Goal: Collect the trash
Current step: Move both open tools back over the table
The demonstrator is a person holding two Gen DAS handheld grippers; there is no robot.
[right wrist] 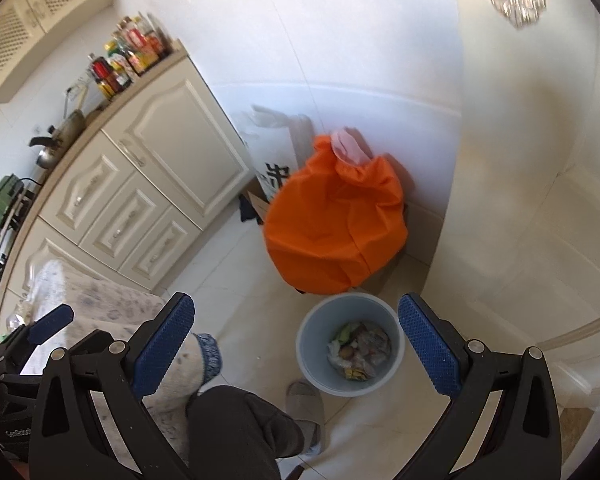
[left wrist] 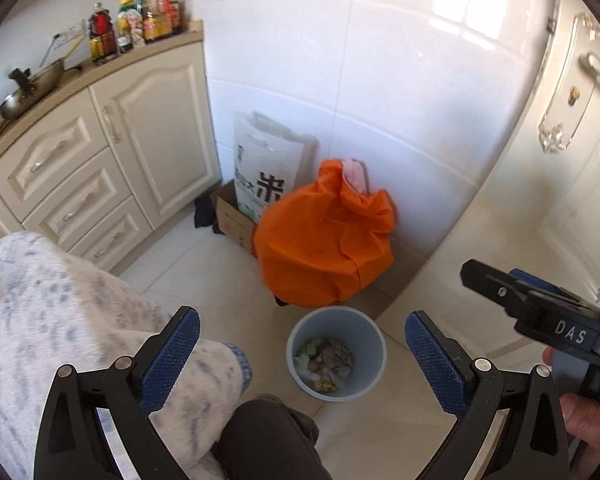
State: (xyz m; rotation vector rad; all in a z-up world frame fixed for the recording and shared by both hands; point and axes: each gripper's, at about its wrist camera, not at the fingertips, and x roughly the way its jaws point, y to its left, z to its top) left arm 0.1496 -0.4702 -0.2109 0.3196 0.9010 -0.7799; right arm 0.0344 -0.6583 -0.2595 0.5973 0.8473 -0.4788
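Observation:
A light blue trash bin (left wrist: pixel 365 334) stands on the tiled floor with mixed trash (left wrist: pixel 326 360) lying at its bottom. In the right wrist view the same bin (right wrist: pixel 320 346) and trash (right wrist: pixel 358 354) sit below and between the fingers. My left gripper (left wrist: pixel 302 314) hangs open above the bin with nothing between its blue pads. My right gripper (right wrist: pixel 296 298) is also open and empty, high over the bin. Behind the bin slumps a full orange bag (left wrist: pixel 324 248), also in the right wrist view (right wrist: pixel 332 232), with something pink (left wrist: pixel 354 174) at its mouth.
Cream cabinets (left wrist: pixel 140 132) run along the left, with bottles (left wrist: pixel 140 20) and a wok (left wrist: pixel 32 84) on top. A rice sack (left wrist: pixel 260 168) and cardboard box (left wrist: pixel 232 216) stand in the corner. A door (left wrist: pixel 560 120) is on the right. A person's patterned garment (left wrist: pixel 80 340), dark trouser knee (left wrist: pixel 268 436) and slipper (right wrist: pixel 304 404) lie close below.

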